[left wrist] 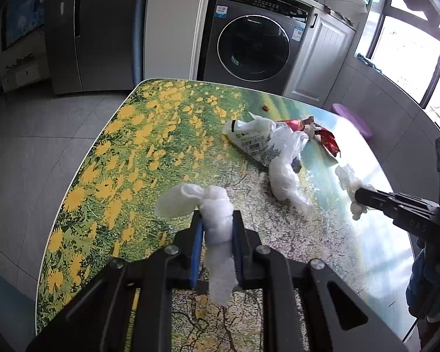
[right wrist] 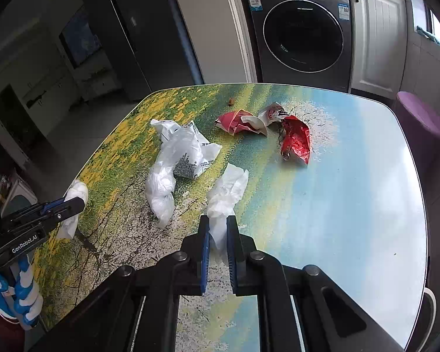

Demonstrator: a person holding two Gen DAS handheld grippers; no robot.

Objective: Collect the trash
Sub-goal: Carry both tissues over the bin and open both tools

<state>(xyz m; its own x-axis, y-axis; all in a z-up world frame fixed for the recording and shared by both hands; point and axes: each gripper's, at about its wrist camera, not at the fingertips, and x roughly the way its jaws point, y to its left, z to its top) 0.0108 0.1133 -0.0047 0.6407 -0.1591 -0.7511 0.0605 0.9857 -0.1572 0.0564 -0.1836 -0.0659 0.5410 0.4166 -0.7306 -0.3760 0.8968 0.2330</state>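
My left gripper [left wrist: 217, 220] is shut on a crumpled white tissue [left wrist: 217, 234] held above the table; it also shows in the right wrist view [right wrist: 73, 202]. My right gripper [right wrist: 218, 226] is shut on another white tissue [right wrist: 227, 193], also seen in the left wrist view [left wrist: 349, 182]. A clear plastic bag with a printed white wrapper [right wrist: 179, 152] lies mid-table, also in the left wrist view [left wrist: 272, 152]. Red snack wrappers [right wrist: 296, 138] and a red-and-white one [right wrist: 243, 123] lie farther back. A small brown crumb [right wrist: 230, 101] sits near the far edge.
The table [right wrist: 352, 205] has a flower-and-sky print and rounded corners. A washing machine [right wrist: 302, 29] and a white cabinet [right wrist: 378, 38] stand behind it, a dark fridge [left wrist: 91, 29] to the left. A purple stool [right wrist: 419, 114] stands at the right.
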